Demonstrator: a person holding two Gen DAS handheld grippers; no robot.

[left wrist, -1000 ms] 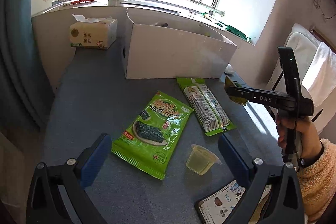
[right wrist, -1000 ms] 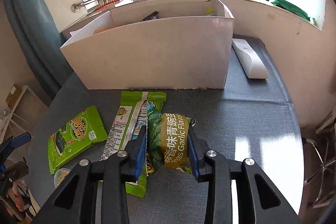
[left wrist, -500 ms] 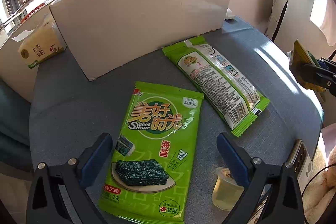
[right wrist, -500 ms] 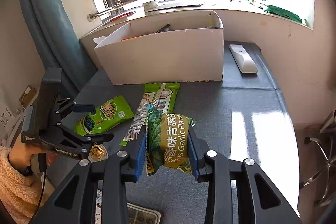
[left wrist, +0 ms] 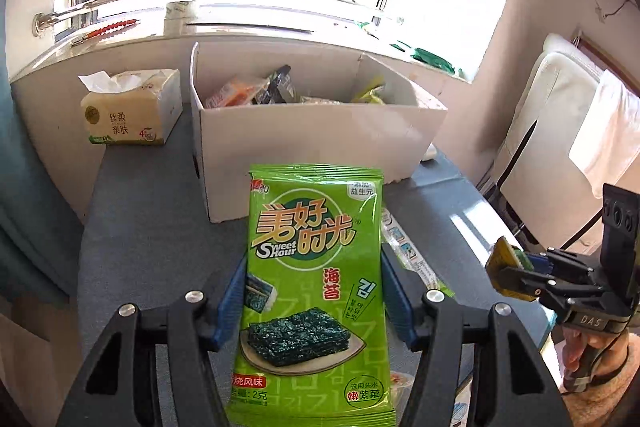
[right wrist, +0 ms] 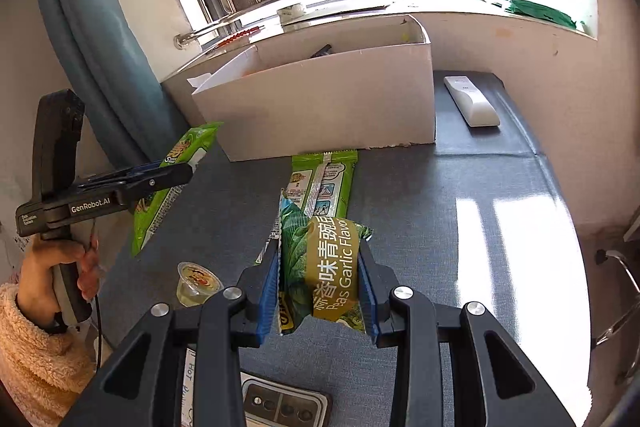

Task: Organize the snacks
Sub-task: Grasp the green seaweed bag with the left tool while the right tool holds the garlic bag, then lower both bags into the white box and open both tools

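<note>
Above grey table [left wrist: 152, 247] — seaweed packet [left wrist: 316, 291] clamped in left gripper [left wrist: 312, 291].

My grey table [right wrist: 460, 187] carries the white cardboard box [right wrist: 320, 103] at its far edge by the window. A tissue pack [left wrist: 132, 111] sits in the far left corner, a white remote [right wrist: 472, 103] in the far right. A long green snack packet [right wrist: 324, 179] lies mid-table, touching the box's front. A jelly cup [right wrist: 196, 283] and a phone [right wrist: 280, 407] rest near my edge.

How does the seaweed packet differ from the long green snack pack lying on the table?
The seaweed packet is broad, printed face up, and off the table in the left claw, whose jaws have just been closing. The long green snack pack is narrow, seam side up, and lies flat, ungripped. Both are green sealed snacks outside the white box.
</note>
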